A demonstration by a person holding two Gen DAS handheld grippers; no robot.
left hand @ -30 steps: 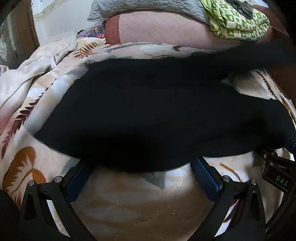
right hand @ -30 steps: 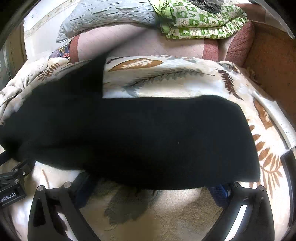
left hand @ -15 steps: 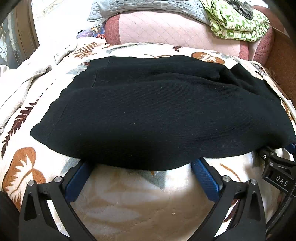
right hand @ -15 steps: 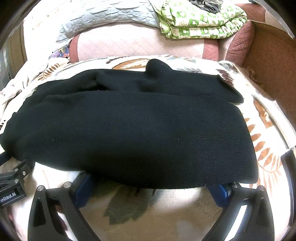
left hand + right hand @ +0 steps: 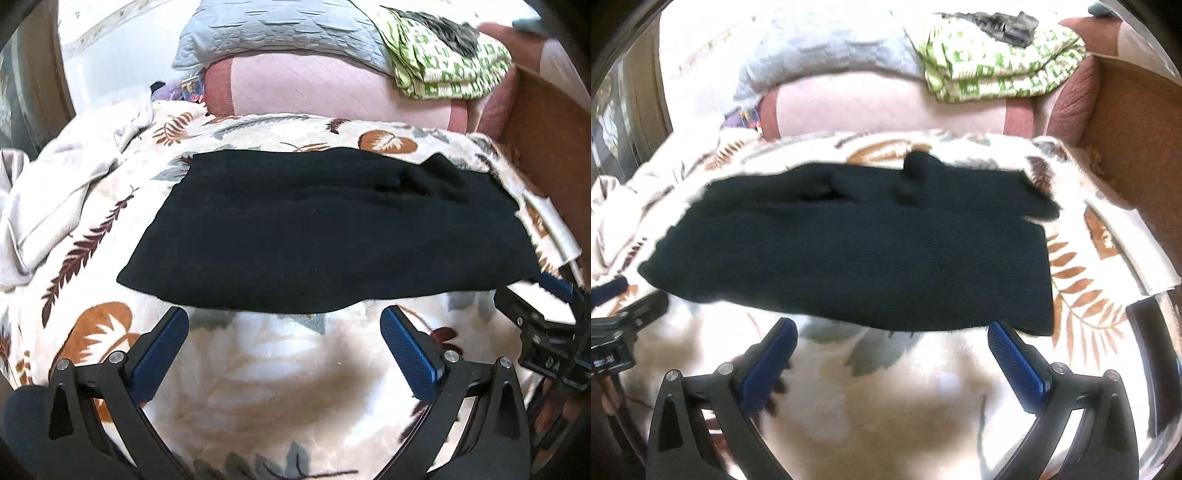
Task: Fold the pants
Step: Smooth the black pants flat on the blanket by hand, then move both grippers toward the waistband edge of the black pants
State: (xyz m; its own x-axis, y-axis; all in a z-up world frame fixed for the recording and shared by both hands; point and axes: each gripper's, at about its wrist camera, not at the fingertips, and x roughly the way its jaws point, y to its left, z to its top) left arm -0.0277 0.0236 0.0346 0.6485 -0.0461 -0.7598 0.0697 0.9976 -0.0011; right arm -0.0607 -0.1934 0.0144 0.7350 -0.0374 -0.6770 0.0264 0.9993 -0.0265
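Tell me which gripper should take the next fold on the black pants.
Probably right. The right gripper sits open just short of the pants, by their squared-off end. The left gripper, also open, faces the middle of the near edge, so it suits holding.

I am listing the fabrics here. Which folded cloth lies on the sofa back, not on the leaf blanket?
The green-and-white patterned cloth, folded on the pink sofa back. The black pants lie flat on the leaf blanket.

Pants [image 5: 325,236] lying across the blanket [image 5: 280,387], just beyond both grippers' fingers. Sofa back [image 5: 332,92] standing at 12 o'clock behind them, folded cloths [image 5: 450,62] resting on it at 1 o'clock.
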